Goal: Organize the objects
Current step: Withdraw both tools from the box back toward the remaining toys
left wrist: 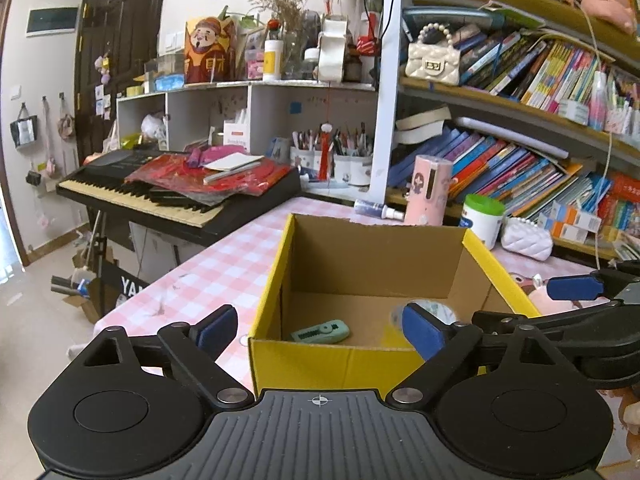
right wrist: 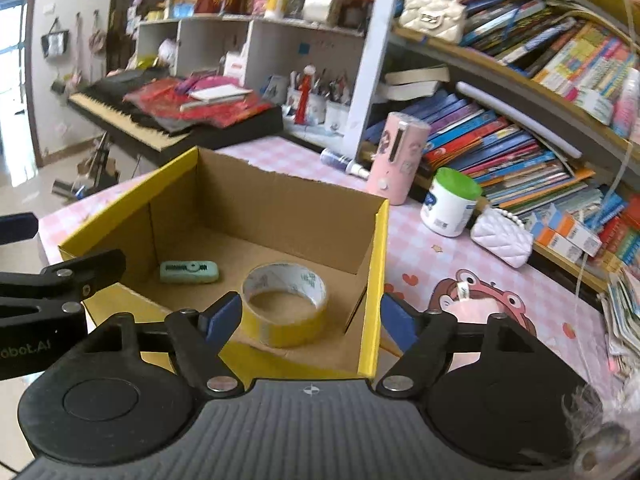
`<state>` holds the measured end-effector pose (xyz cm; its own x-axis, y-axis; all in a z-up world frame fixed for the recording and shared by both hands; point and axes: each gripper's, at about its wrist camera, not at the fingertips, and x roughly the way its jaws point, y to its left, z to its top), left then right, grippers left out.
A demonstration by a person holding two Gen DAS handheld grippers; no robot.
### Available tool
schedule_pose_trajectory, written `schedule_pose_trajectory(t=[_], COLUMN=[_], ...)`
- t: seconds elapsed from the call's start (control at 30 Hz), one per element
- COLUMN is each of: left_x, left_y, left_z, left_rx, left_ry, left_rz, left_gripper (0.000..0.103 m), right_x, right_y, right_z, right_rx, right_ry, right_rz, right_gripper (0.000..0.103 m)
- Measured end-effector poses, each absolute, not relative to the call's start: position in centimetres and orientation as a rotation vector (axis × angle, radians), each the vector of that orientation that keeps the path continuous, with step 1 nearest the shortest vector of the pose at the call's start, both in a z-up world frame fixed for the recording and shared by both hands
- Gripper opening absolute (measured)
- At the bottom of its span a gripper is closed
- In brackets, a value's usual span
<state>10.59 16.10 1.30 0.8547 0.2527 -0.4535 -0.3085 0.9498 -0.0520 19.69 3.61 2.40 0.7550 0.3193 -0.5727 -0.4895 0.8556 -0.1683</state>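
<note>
1. Both my left gripper (left wrist: 320, 330) and right gripper (right wrist: 310, 318) hang wide open, holding nothing.
2. Inside the yellow cardboard box (right wrist: 374, 280) on the tabletop (right wrist: 440, 248) lie a tape roll (right wrist: 285, 304) and a green correction tape (right wrist: 189, 272).

1. The left gripper (left wrist: 320, 330) is built of matte black plastic, and each finger is tipped with a dark blue pad (left wrist: 420, 330).
2. Two round black discs are set either side of a grey ribbed plate, on which a small white crosshair mark is printed.
3. Silver screws are seen at the linkage pivots.
4. The right gripper (right wrist: 310, 318) is made to the same pattern: black links, blue pads (right wrist: 396, 320), silver screws, ribbed grey plate with crosshair.
5. White lettering, partly cut off, is seen on the left gripper's black side in the right wrist view.
</note>
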Motion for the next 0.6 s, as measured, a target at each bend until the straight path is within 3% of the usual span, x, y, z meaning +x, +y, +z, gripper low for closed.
schedule_pose_trajectory(t=[0.6], left_x=[3.2], left_y=[16.8], left_z=[-0.4], left_rx=[-0.114], left_ry=[0.553], left_rz=[0.248], left_gripper=[0.094], right_x=[9.8], right_y=[2.3], right_z=[0.4], right_rx=[-0.258], right_ry=[0.604], right_rz=[0.308], right_gripper=[0.081])
